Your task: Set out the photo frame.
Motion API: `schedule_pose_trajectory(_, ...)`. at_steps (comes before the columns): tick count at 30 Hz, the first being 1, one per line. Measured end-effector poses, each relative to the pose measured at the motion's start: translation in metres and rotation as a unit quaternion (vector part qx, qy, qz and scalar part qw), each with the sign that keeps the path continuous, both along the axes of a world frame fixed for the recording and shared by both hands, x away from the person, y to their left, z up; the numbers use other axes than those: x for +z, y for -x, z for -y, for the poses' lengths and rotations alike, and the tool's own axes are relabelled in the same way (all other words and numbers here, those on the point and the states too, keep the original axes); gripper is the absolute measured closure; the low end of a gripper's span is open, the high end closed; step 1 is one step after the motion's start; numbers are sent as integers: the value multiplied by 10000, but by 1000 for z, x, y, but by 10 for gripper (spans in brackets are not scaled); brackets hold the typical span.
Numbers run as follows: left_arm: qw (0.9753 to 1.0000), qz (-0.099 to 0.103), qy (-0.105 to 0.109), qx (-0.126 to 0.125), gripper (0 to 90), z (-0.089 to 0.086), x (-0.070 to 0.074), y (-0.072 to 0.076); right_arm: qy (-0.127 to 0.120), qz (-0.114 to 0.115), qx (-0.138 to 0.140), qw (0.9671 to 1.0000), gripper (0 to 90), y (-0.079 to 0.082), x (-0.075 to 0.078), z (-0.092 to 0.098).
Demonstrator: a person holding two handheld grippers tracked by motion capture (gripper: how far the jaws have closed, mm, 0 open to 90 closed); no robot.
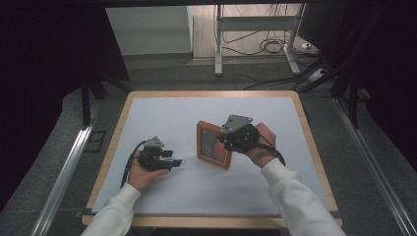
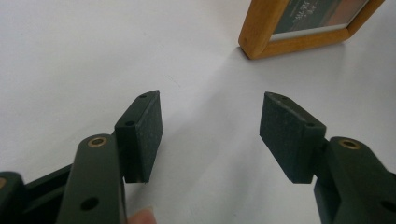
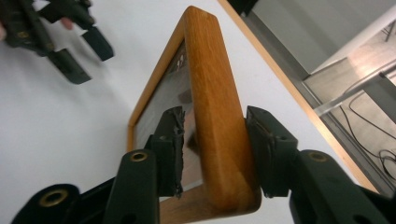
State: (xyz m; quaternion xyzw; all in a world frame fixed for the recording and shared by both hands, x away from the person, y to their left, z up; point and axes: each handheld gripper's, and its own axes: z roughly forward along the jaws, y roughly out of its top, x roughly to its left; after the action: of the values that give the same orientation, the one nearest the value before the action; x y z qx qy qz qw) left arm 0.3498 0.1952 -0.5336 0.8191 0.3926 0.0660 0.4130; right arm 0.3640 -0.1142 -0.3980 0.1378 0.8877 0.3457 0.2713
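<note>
A wooden picture frame [image 1: 214, 145] stands tilted on the white mat near the table's middle. My right gripper [image 1: 223, 140] is shut on its right-hand rail. In the right gripper view the two pads press both faces of that wooden frame [image 3: 210, 93], one on the glass side and one on the back, with my right gripper [image 3: 214, 149] clamped across it. My left gripper [image 1: 173, 158] rests low on the mat to the left of the frame, open and holding nothing. In the left gripper view my left gripper [image 2: 210, 121] has bare mat between its jaws, and the frame's corner [image 2: 261, 39] lies ahead.
The white mat [image 1: 162, 113] covers a table with a wooden rim [image 1: 112, 145]. Beyond the far edge are a grey floor, metal stand legs [image 1: 218, 49] and loose cables [image 1: 270, 46]. My left gripper [image 3: 70, 42] shows far off in the right gripper view.
</note>
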Motion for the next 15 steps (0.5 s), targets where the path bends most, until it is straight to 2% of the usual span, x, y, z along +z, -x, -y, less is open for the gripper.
schedule_pose_trajectory(10,10000,-14,-17,0,385,1,-1,0,-138,-138,-419,9989,481,-24,-8,6)
schedule_pose_trajectory(15,10000,-6,-24,9,385,0,-1,0,-385,-329,-594,9970,426,-35,-13,9)
